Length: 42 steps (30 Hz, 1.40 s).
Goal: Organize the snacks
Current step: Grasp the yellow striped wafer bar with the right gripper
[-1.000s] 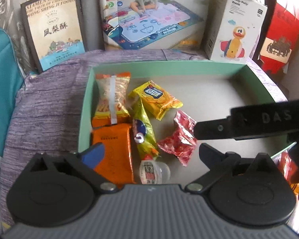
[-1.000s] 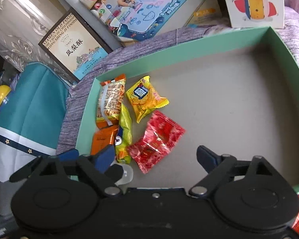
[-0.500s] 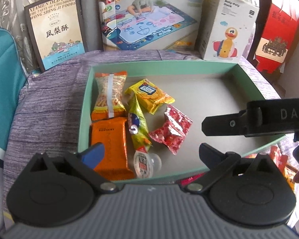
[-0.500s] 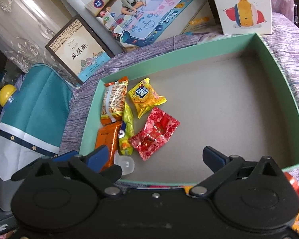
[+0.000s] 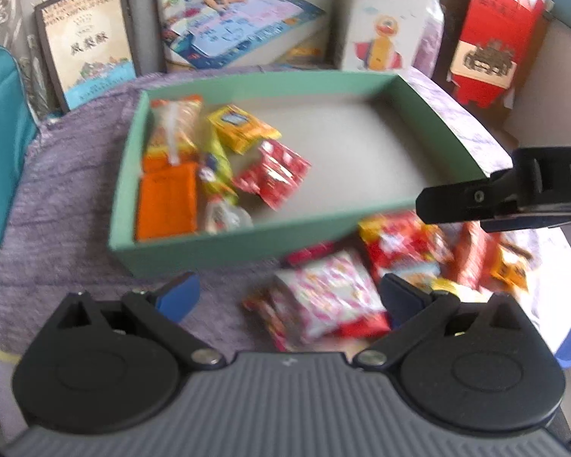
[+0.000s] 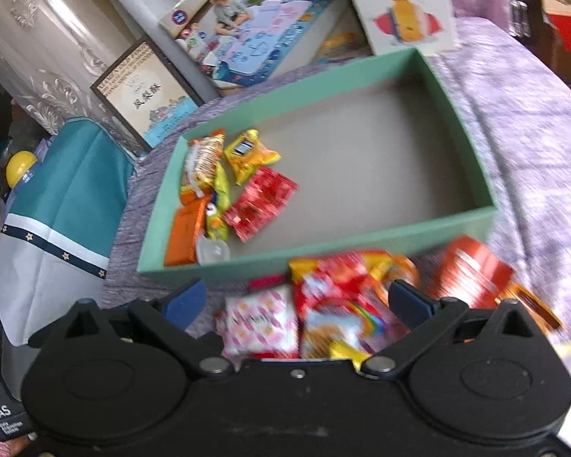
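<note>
A green box (image 5: 217, 245) (image 6: 361, 245) sits on the purple cloth and holds several snacks at its left end: an orange packet (image 5: 167, 200), a yellow packet (image 5: 241, 129), a red packet (image 5: 274, 173) (image 6: 260, 203) and a clear jelly cup (image 6: 213, 251). In front of the box lies a loose pile of snacks, with a pink-and-white packet (image 5: 331, 297) (image 6: 260, 320) and a red packet (image 5: 396, 243). My left gripper (image 5: 287, 293) is open above the pile's left edge, nothing between its fingers. My right gripper (image 6: 299, 299) is open over the pile, holding nothing.
Toy boxes (image 5: 240, 26) and a framed snack box (image 5: 89, 42) stand against the wall behind the green box. A teal bag (image 6: 68, 205) stands left of the table. A red gift bag (image 5: 495, 45) is at the far right. The green box's right half is bare.
Both grippers have drawn back from over the box toward the table's near edge. The loose snack pile in front of the box has come into view. Both grippers stay open.
</note>
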Each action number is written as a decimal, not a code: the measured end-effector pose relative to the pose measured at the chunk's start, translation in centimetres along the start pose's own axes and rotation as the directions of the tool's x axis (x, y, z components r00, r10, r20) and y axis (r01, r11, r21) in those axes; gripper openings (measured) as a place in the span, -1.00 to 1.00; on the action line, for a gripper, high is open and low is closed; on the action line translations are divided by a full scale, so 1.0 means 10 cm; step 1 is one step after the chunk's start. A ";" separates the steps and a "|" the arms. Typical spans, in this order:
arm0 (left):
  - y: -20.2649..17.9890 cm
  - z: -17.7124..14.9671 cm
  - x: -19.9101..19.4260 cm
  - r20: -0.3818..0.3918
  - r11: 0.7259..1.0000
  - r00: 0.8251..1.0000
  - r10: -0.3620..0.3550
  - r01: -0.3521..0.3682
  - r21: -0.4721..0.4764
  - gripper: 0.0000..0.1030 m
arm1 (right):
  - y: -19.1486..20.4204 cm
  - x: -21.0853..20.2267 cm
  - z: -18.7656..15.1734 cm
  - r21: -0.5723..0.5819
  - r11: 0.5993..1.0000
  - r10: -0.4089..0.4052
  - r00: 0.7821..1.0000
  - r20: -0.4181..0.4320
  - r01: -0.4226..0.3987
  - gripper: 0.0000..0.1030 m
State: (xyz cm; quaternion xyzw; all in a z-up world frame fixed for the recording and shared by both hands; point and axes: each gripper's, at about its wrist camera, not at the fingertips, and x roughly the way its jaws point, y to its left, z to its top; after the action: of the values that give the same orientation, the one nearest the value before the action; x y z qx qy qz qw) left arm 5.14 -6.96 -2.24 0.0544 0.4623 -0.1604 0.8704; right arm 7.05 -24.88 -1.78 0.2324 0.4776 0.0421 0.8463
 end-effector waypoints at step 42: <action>-0.13 0.03 0.61 -0.084 0.951 0.995 -0.057 0.080 0.300 0.97 | -0.32 0.06 -0.33 0.022 0.999 -0.048 0.997 -0.054 0.049 -0.02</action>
State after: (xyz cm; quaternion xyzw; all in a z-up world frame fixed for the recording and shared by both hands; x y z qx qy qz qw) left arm 8.08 -9.67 -7.05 0.1769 0.4658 -0.2574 0.8279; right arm 4.16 -26.39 -5.02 0.2292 0.5061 0.0221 0.8311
